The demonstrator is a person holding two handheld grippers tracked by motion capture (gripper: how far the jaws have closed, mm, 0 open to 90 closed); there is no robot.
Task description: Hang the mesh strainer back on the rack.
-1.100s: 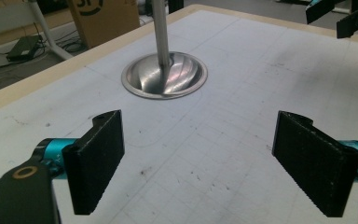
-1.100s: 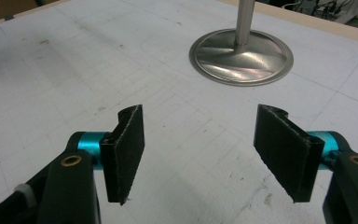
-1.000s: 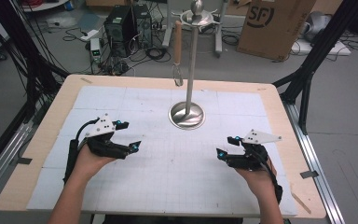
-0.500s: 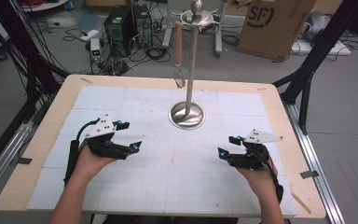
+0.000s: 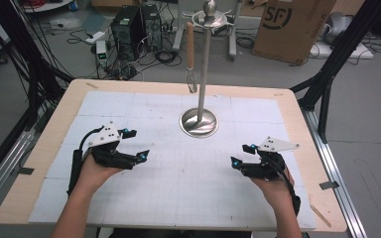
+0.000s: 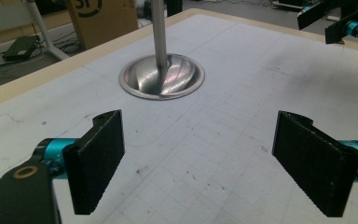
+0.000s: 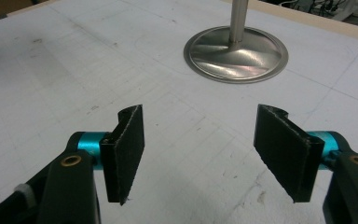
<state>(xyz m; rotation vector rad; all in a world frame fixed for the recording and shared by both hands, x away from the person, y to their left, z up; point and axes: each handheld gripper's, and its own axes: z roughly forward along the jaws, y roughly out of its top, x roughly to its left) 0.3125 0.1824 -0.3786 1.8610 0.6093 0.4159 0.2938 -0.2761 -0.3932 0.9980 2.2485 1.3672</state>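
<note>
A steel stand (image 5: 198,122) with a round base and a tall pole rises at the middle of the table's far half. A wooden-handled whisk (image 5: 190,54) hangs from its top. My left gripper (image 5: 135,144) rests low over the white mat at the left, open, nothing between its jaws. My right gripper (image 5: 243,154) sits at the right, open and empty too. The stand's base (image 6: 161,79) lies ahead of my left gripper (image 6: 200,161). From my right gripper (image 7: 200,151) the base (image 7: 235,53) lies ahead and slightly right. The other gripper (image 6: 335,21) shows far off in the left gripper view.
A white gridded mat (image 5: 178,188) covers the wooden table (image 5: 302,129). Beyond the far edge lie cables, a computer tower (image 5: 129,25) and a cardboard box (image 5: 292,25). Black frame legs (image 5: 327,84) stand at the right.
</note>
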